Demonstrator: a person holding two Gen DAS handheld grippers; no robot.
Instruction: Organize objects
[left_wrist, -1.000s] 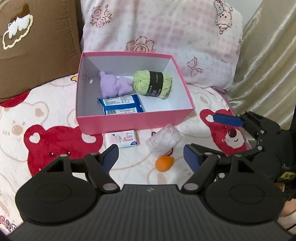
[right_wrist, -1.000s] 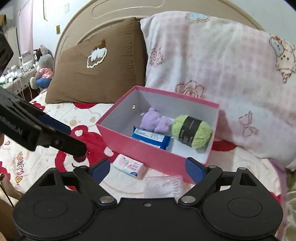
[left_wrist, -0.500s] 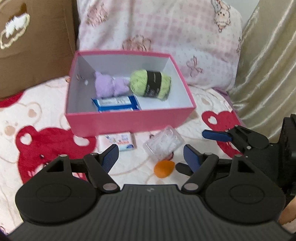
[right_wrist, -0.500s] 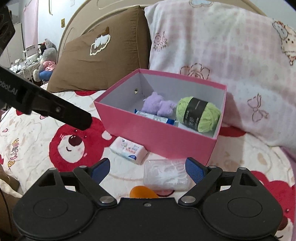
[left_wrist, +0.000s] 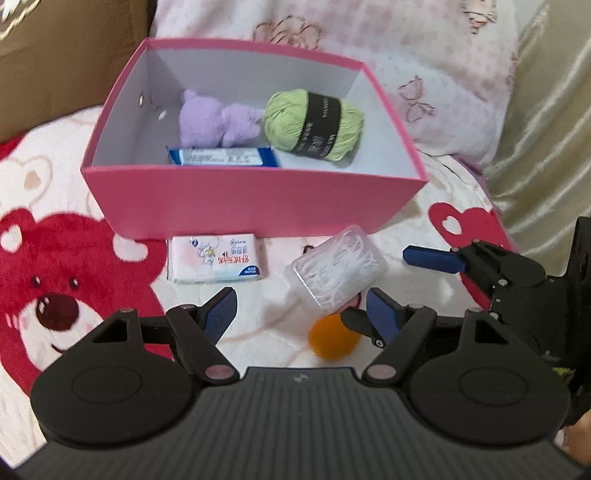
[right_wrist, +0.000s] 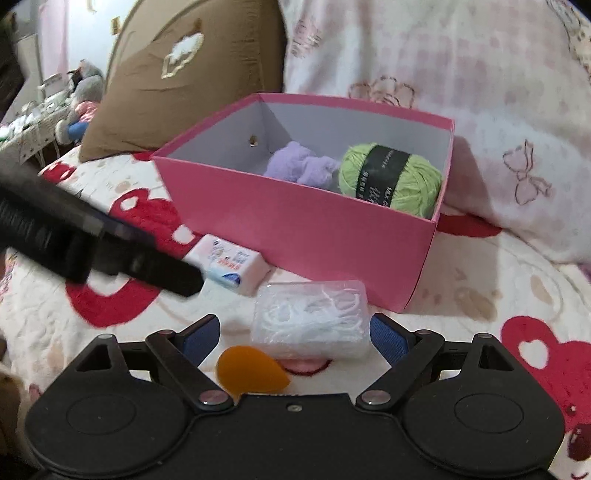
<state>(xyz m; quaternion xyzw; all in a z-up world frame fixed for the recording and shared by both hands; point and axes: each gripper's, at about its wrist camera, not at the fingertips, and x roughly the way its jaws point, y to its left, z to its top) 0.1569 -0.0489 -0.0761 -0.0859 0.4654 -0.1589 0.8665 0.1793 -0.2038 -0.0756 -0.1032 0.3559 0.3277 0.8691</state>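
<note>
Holding both my left gripper and right gripper open (nothing gripped), clear box at twelve o'clock.

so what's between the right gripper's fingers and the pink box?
In the right wrist view, the clear floss-pick case lies between the open right gripper and the pink box; the orange sponge sits nearer, by the left finger.

A bedspread printed with red bears is covering the bed. A brown pillow and a pink checked pillow are leaning against the curved headboard. A gold curtain is hanging alongside.
</note>
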